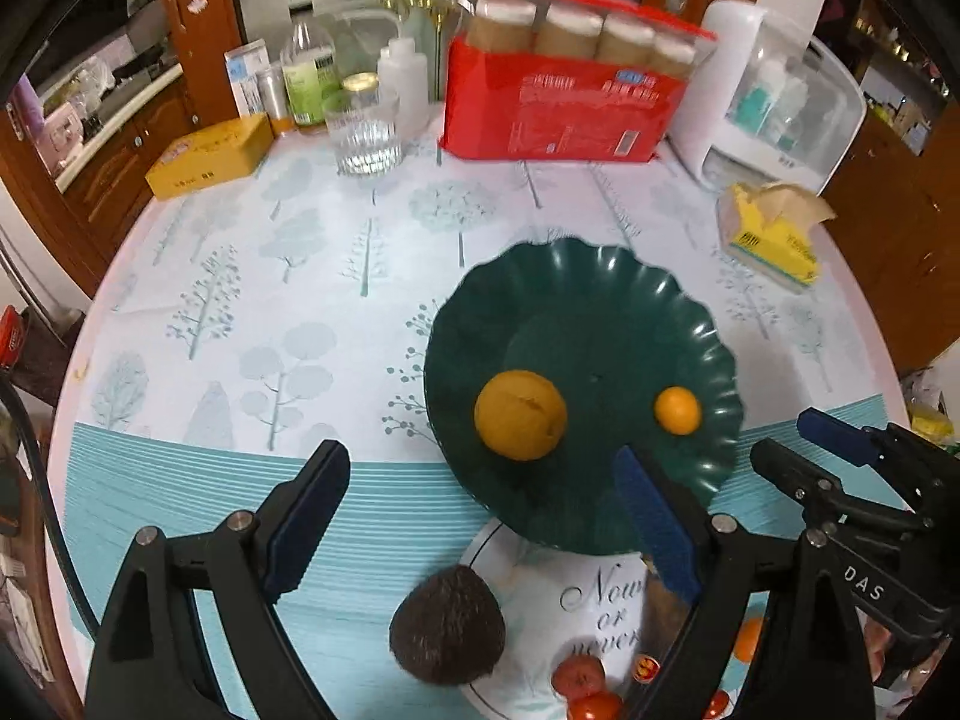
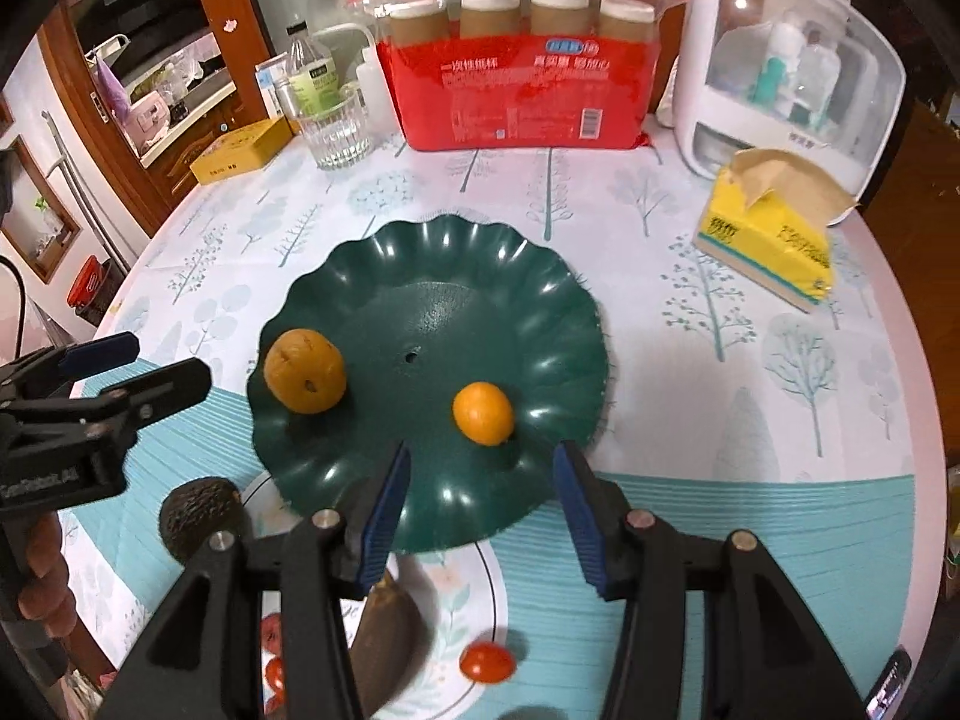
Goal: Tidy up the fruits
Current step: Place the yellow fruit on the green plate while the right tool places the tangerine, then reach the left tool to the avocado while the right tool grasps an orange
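Two oranges (image 2: 306,379) sit in the green dish (image 2: 480,258); avocado (image 1: 447,624) and tomatoes (image 2: 487,662) wait on the plate (image 1: 540,594). Both my tools (image 1: 480,516) (image 2: 483,510) gape, unloaded.

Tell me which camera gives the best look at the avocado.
The left wrist view. There the avocado lies whole and unobstructed between the left claw's open fingers, on the edge of the white plate. In the right wrist view the avocado sits low at the left, partly hidden behind the right claw's arm.
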`<state>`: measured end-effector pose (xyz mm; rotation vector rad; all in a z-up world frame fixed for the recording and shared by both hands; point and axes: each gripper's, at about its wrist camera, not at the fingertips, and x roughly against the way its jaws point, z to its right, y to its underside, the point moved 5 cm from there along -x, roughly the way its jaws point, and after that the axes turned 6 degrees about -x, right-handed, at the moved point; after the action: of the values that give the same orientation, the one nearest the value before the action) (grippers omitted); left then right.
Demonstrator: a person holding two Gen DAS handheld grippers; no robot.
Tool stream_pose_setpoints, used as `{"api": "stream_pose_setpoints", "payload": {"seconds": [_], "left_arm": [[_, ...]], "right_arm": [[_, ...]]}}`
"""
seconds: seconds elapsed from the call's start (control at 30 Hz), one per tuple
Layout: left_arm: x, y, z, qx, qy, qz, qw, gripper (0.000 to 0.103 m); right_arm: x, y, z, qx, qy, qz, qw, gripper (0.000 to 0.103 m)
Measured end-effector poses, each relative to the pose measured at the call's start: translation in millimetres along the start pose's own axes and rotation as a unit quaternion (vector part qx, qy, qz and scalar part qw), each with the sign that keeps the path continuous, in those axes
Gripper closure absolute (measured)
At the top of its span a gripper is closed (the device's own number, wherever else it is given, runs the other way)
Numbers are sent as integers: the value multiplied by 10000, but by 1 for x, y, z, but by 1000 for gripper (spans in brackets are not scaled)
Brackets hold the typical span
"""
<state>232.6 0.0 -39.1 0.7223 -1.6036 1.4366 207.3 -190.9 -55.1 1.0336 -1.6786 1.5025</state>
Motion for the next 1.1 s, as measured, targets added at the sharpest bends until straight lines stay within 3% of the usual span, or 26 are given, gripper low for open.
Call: {"api": "stream_pose_setpoints", "payload": {"seconds": [0.17, 0.47, 0.83, 1.1], "left_arm": [[42, 6, 2, -140, -124, 359, 9992, 14], [83, 37, 6, -172, 60, 548, 9983, 14], [124, 62, 8, -242, -90, 1068, 9939, 14], [148, 78, 9, -347, -170, 1466, 9884, 14]], "right_arm": [[33, 7, -3, 104, 54, 190, 9998, 53], [83, 31, 0, 217, 273, 449, 9984, 53], [137, 69, -12, 490, -41, 890, 9948, 53], [153, 94, -7, 498, -136, 1098, 9926, 53]]}}
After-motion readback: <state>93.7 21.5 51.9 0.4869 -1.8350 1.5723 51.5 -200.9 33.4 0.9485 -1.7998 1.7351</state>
